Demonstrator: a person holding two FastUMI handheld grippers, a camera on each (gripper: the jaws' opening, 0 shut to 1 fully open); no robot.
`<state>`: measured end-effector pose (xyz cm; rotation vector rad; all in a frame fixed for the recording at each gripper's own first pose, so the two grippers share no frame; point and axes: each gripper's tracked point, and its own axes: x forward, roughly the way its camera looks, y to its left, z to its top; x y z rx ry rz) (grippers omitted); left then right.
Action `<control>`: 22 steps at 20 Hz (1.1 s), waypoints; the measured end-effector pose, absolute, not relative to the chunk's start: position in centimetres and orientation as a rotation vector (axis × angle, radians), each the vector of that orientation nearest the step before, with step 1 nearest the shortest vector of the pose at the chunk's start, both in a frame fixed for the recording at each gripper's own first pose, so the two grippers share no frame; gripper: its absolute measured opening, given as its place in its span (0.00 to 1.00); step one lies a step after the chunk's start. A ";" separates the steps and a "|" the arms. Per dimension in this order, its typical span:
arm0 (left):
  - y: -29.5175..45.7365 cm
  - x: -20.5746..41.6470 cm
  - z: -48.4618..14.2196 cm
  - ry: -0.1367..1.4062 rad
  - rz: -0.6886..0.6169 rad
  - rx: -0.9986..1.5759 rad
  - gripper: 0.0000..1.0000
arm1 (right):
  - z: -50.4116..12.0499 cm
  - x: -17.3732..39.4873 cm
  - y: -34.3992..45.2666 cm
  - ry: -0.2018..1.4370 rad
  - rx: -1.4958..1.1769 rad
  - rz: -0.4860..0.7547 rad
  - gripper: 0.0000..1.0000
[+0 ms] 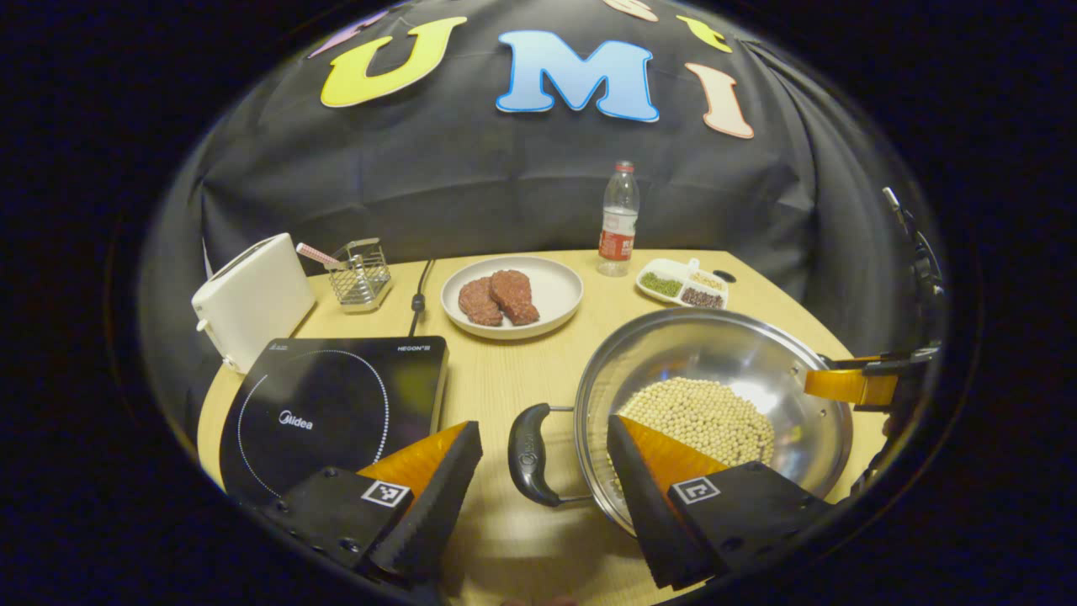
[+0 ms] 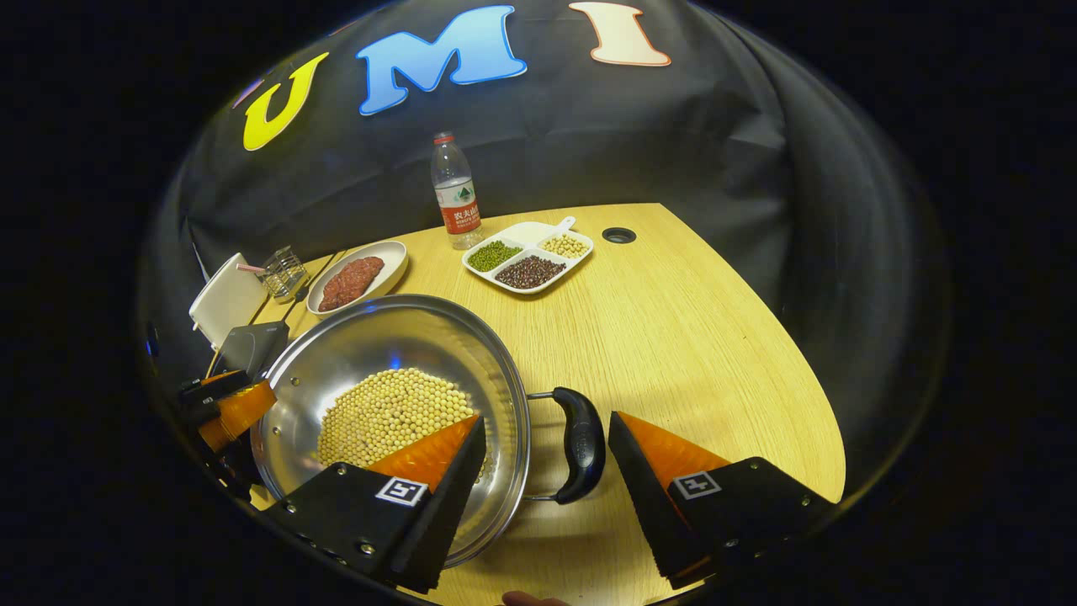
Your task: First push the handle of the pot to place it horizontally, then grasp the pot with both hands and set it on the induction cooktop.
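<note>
A steel pot (image 1: 715, 370) with soybeans in it sits on the wooden table (image 1: 522, 370), right of the black induction cooktop (image 1: 328, 404). My left gripper (image 1: 543, 497) is open, its fingers on either side of the pot's near black handle (image 1: 528, 454), one finger over the rim. In the right gripper view the pot (image 2: 395, 353) lies at the left, and my right gripper (image 2: 547, 497) is open around the other black handle (image 2: 582, 444). Each gripper appears across the pot in the other's view: the right gripper (image 1: 858, 383) and the left gripper (image 2: 227, 408).
Behind the cooktop stand a white toaster (image 1: 252, 299) and a wire basket (image 1: 360, 273). A plate of meat (image 1: 511, 296), a water bottle (image 1: 618, 220) and a divided dish of beans (image 1: 683, 282) line the back. Bare tabletop (image 2: 690, 337) lies right of the pot.
</note>
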<state>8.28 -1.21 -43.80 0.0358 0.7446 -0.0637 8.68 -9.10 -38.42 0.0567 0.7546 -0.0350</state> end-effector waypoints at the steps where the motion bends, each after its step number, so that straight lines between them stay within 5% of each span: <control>1: -1.3 8.4 -44.3 0.752 -0.066 0.034 0.96 | -38.7 8.9 -9.1 0.758 0.053 -0.036 0.91; 4: -1.1 8.5 -45.5 0.784 -0.066 0.038 0.98 | -39.9 9.3 -9.2 0.778 0.041 -0.029 0.90; 5: -1.0 8.4 -45.9 0.796 -0.066 0.042 0.96 | -40.2 9.4 -9.1 0.788 0.042 -0.027 0.82; 6: -1.4 8.4 -45.9 0.799 -0.077 0.032 0.99 | -40.7 9.4 -9.1 0.800 0.041 -0.026 0.87; 9: -2.0 8.6 -46.0 0.803 -0.098 0.051 0.81 | -41.3 9.7 -9.5 0.813 0.049 -0.031 0.70; 15: -1.9 8.9 -46.0 0.835 -0.077 0.078 0.69 | -41.2 9.5 -9.4 0.827 0.100 -0.027 0.57; 22: -1.8 8.7 -44.2 0.829 -0.080 0.066 0.65 | -39.4 8.9 -8.9 0.832 0.110 -0.029 0.57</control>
